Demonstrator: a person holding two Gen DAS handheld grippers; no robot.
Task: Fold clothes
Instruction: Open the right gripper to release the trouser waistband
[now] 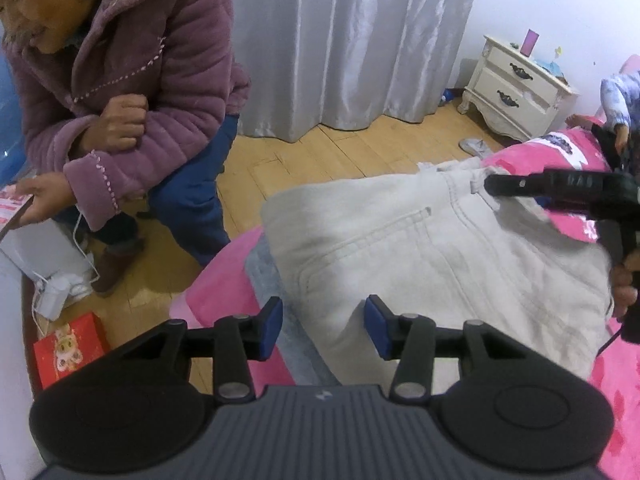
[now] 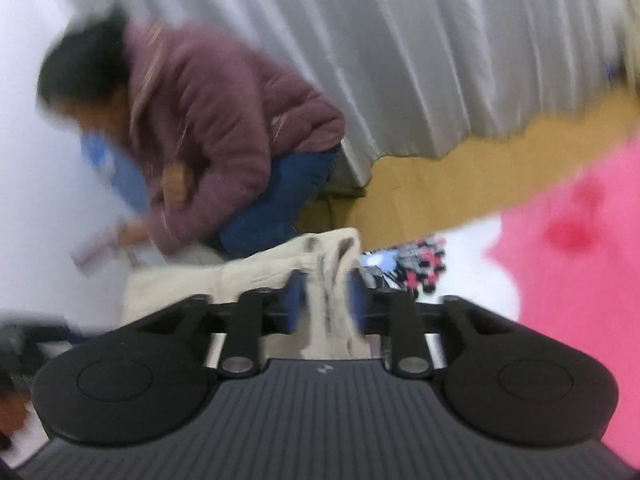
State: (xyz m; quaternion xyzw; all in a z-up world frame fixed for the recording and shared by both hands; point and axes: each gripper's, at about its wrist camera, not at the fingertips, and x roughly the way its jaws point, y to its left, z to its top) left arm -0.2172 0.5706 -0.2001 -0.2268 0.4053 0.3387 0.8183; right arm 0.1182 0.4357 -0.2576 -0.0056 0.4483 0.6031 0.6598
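I am holding my right gripper (image 2: pixel 322 300) closed on a bunched fold of the beige trousers (image 1: pixel 420 248), near their waistband; the right wrist view is blurring, so I cannot tell exactly which edge is sitting between the blue pads (image 2: pixel 294 300). My left gripper (image 1: pixel 324 326) is hovering wide apart and empty just above the near part of the same trousers, its pads touching nothing that I can see.

The trousers are lying spread over the pink bed cover (image 1: pixel 224 280), back pocket facing up, with a pink printed garment (image 1: pixel 560 152) just beyond them.

I judge that I am working a fold on the trousers, with one end taken up in my right gripper. Whether this is an opening fold or a later one, the cloth alone is not settling. The next move is calling for my left gripper to pin or catch the near cloth so the fold lands flat.

I am counting two grippers, one pair of trousers, one pink garment, one seated person in a purple quilted jacket (image 1: pixel 132 72), one white bedside cabinet (image 1: pixel 516 80) and one red gift bag (image 1: pixel 70 348).
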